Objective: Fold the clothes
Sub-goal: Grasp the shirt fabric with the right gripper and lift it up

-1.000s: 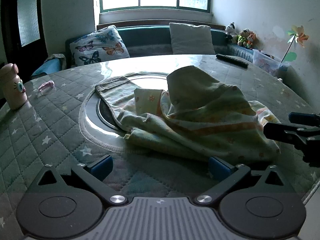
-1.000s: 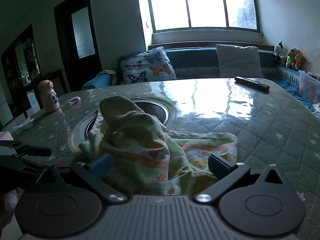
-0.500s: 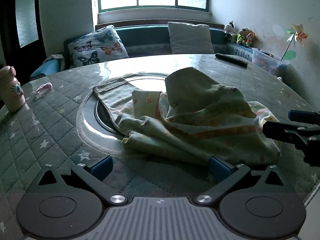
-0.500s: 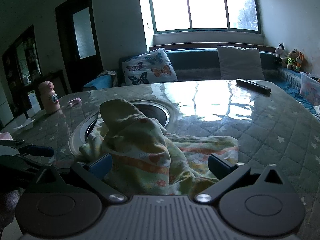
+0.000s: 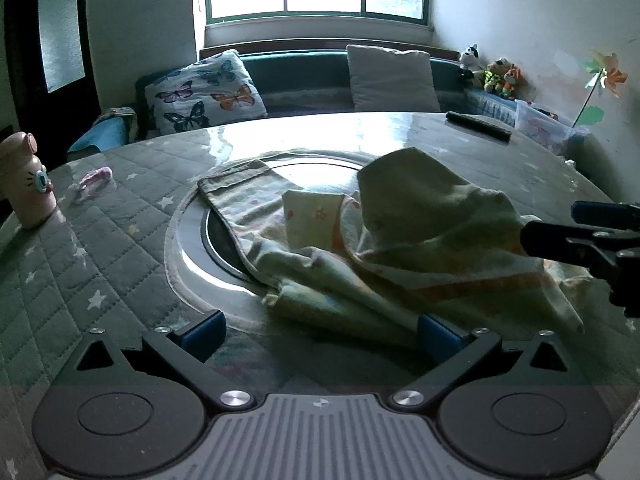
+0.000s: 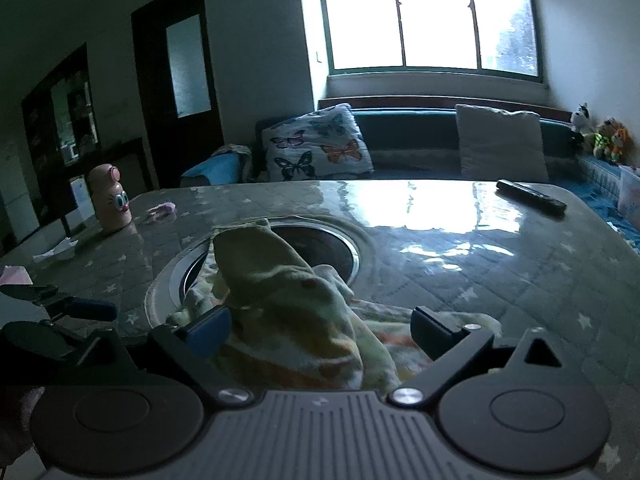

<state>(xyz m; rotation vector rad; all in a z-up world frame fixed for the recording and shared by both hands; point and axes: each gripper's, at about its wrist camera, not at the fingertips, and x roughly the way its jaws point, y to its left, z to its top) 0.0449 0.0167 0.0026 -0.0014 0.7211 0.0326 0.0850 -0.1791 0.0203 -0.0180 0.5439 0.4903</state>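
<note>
While both tools sit low over the quilted counter (image 5: pixel 100 264), neither has hold of anything. Low in the left wrist frame, the left gripper (image 5: pixel 320 330) stands wide open, its blue fingertips (image 5: pixel 202 330) spread apart with bare counter between them; the right-hand tip sits against the near hem of the garment (image 5: pixel 400 240), though I cannot tell whether it truly touches. Low in the right wrist frame, the right gripper (image 6: pixel 320 326) is spread just as wide, and the crumpled garment (image 6: pixel 288 312) bulges up between its two fingers without being pinched.

Pale green with orange stripes and small prints, the garment lies in a heap at the centre of both frames, one end draped over the round metal inset (image 5: pixel 192 256) sunk into the counter, with a peak of cloth standing up on its right side.

At the left edge stands a pink bottle with a cartoon face (image 5: pixel 26 184), with a small pink thing (image 5: pixel 94 178) near it. A dark remote (image 5: pixel 478 126) lies at the upper right. Butterfly cushion (image 5: pixel 204 98) and plain cushion (image 5: pixel 392 78) rest on the bench behind.
</note>
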